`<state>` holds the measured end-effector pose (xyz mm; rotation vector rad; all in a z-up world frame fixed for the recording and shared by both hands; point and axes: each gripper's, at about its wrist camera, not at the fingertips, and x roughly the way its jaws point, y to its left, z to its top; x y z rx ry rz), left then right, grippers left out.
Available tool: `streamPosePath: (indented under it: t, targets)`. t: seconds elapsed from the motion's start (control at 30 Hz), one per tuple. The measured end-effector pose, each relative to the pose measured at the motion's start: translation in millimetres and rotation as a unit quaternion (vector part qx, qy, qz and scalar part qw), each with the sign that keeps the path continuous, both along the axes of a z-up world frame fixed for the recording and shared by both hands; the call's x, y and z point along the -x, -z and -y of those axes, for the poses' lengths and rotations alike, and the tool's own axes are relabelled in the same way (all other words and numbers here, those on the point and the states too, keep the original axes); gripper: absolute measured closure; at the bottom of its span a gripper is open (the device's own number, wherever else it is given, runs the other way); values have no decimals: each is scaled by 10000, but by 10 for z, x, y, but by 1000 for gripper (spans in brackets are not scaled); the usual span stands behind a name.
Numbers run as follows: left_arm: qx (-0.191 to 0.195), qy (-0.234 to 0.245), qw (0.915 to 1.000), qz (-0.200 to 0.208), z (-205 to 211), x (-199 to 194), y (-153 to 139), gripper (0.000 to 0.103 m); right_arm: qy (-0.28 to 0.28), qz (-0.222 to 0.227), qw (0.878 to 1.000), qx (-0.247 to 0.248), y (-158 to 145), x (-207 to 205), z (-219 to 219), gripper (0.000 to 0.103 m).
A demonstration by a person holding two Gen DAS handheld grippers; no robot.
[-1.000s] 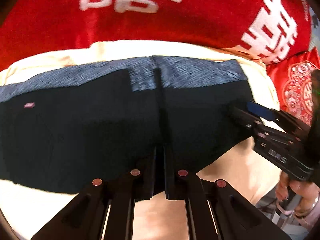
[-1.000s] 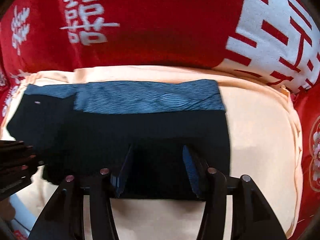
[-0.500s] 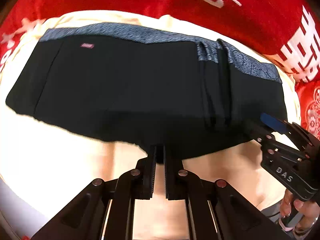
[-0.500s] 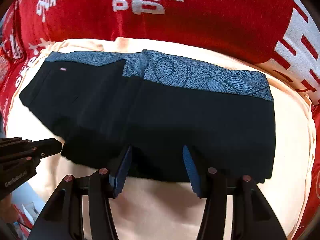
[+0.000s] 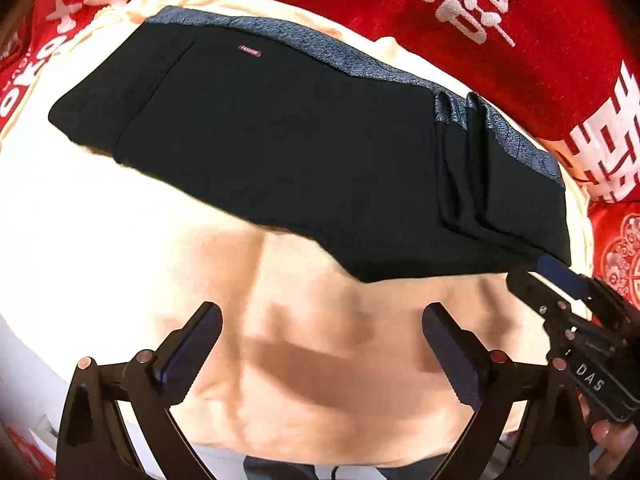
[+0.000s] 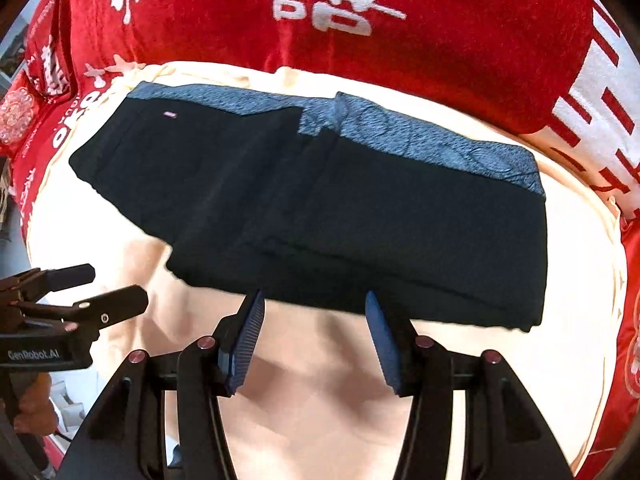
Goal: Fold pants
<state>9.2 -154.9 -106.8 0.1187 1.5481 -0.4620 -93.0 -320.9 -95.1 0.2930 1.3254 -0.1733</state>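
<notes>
The black pants (image 5: 300, 152) lie folded into a long flat block on a cream cloth (image 5: 320, 360), their blue-grey patterned waistband along the far edge. My left gripper (image 5: 323, 312) hangs over bare cream cloth just short of the pants' near edge; its jaws are opening wide and nothing is between them. In the right wrist view the pants (image 6: 340, 208) fill the middle, and my right gripper (image 6: 315, 295) stands open at their near edge, holding nothing. Each gripper shows in the other's view: the right gripper (image 5: 560, 288) by the pants' right corner, the left gripper (image 6: 116, 285) at the left.
A red blanket (image 6: 440, 40) with large white characters lies behind and around the cream cloth (image 6: 320, 380). The cream cloth is creased in front of the pants. A person's hand (image 5: 608, 436) holds the right gripper's handle at the lower right.
The left gripper, shut at the pants' near edge before, now stands wide open and back from it. Both grippers have drawn back, so more of the pants shows.
</notes>
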Motion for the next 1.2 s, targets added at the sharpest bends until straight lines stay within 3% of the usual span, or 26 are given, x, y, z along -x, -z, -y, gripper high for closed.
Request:
streamPosePath:
  t: [0.3,0.87,1.03,1.13,1.2]
  targets:
    - [-227,-263,9994,80,-444,-281,50,3,-104,-182,9997,-103,-4,-171,-385,44]
    - [-613,-954,9929,361,-1188,-869,181,3,-470,-443,9979,29,132,-875,-1025,37]
    - [-188,-1149,9926,344,-1281,-1051,231,3,-420,-671,9968,94,315,-986,-994,37]
    - [253,-1463,9886,260,-1352,-1153,271,3,-311,-905,9954,-19,509,-992,-954,37]
    - [349,-1582,9866,184,-1358,-1207,328,3,-320,-882,9956,31,556,-991,-951,35]
